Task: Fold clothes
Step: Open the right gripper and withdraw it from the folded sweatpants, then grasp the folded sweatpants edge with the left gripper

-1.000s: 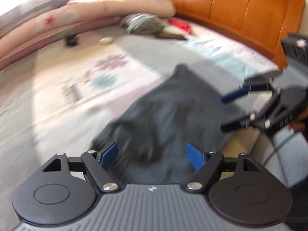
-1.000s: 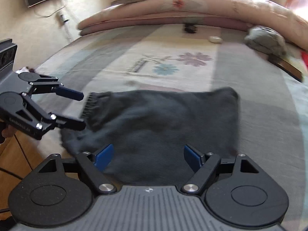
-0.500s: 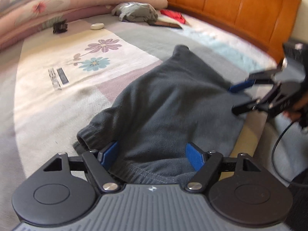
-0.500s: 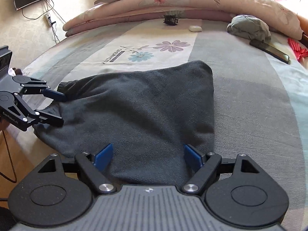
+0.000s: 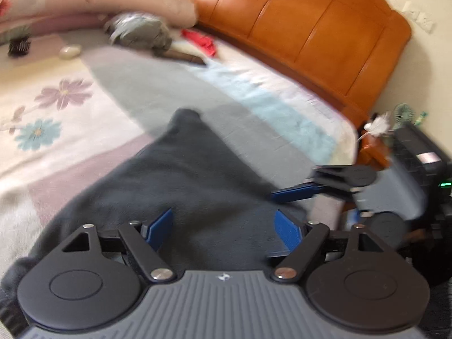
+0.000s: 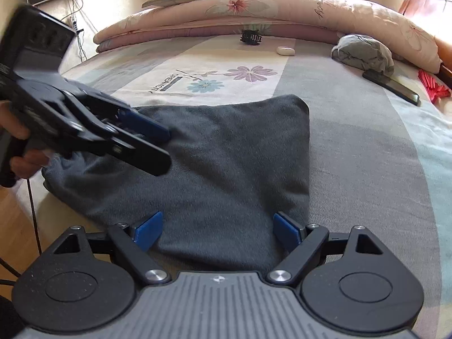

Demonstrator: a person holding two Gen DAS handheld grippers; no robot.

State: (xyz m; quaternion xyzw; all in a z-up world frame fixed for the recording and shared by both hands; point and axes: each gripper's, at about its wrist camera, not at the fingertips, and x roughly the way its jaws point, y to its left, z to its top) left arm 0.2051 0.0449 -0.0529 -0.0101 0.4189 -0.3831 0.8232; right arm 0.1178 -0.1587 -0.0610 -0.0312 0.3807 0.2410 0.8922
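Observation:
A dark grey garment (image 6: 226,163) lies spread flat on the bed, one end at the near edge. In the right wrist view my right gripper (image 6: 217,220) stands wide over that near end, its jaws opening, the cloth beneath them and not pinched. My left gripper (image 6: 166,151), held by a hand, hovers over the garment's left part with a gap between its blue pads. In the blurred left wrist view the left gripper (image 5: 223,217) is over the dark garment (image 5: 197,186), its jaws closing slightly with nothing gripped. The right gripper's upper finger (image 5: 296,192) shows at the right.
A folded duvet and pillow (image 6: 254,5) line the far side. A grey bundle (image 6: 364,50), a dark flat device (image 6: 392,84), a red item (image 6: 432,87), a black hair clip (image 6: 251,37) and a white case (image 6: 285,50) lie beyond. The orange headboard (image 5: 310,34) bounds one side. Wooden floor (image 6: 17,226) lies below the edge.
The left gripper has swung in and down over the garment, closer to the right gripper. The garment has settled flat. The right gripper has sunk a little over the near end.

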